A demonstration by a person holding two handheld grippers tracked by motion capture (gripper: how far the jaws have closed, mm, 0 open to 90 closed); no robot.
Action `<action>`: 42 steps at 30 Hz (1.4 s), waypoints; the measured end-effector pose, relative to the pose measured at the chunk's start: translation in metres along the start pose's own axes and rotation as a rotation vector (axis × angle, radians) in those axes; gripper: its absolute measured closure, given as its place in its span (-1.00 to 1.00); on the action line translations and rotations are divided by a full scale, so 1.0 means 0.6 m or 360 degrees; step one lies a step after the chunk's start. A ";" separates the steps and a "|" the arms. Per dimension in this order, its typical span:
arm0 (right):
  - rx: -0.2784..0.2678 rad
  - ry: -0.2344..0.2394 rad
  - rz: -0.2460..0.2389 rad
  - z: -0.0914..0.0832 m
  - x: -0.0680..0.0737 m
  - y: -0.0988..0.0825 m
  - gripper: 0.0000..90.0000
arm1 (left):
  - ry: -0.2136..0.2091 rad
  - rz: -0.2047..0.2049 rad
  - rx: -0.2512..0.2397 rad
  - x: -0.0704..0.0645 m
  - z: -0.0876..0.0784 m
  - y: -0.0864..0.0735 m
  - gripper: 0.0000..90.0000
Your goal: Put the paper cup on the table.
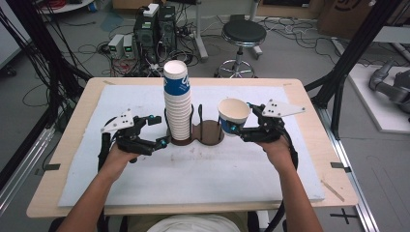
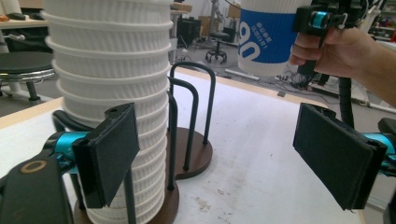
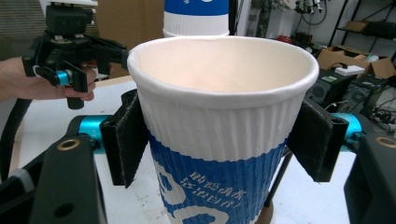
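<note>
Tabletop (image 1: 203, 169): white mat.
Blue-and-white ribbed paper cup (image 1: 234, 116): upright, mouth up.
Right gripper (image 1: 240, 126): jaws clamped on it.
Left gripper (image 1: 158, 130): jaws apart.
Tall stack of paper cups (image 1: 177, 101): at 9 o'clock, in dark wire holder (image 1: 208, 133).

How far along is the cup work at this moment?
Done: one paper cup is off the cup stack and clamped in the right claw, held in the air beside the stack. In hand: carrying it near the holder's empty slot. Left: setting it down; the left claw is open beside the stack.
</note>
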State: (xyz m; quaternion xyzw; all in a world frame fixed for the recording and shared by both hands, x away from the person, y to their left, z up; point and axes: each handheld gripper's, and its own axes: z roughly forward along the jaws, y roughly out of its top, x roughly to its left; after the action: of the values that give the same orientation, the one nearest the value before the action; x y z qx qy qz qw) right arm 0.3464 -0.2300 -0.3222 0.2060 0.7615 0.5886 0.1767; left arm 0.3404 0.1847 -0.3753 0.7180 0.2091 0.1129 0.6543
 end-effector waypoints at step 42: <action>0.0228 -0.0791 0.0477 0.002 -0.167 -0.170 -0.40 | 0.0458 -0.0057 0.0031 0.068 -0.084 -0.029 -0.68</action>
State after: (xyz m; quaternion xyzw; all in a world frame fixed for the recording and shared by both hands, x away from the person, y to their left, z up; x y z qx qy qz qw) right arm 0.4216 -0.3040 -0.4185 0.4660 0.6956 0.4843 0.2538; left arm 0.3516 0.2490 -0.3911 0.6967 0.3146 0.2010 0.6125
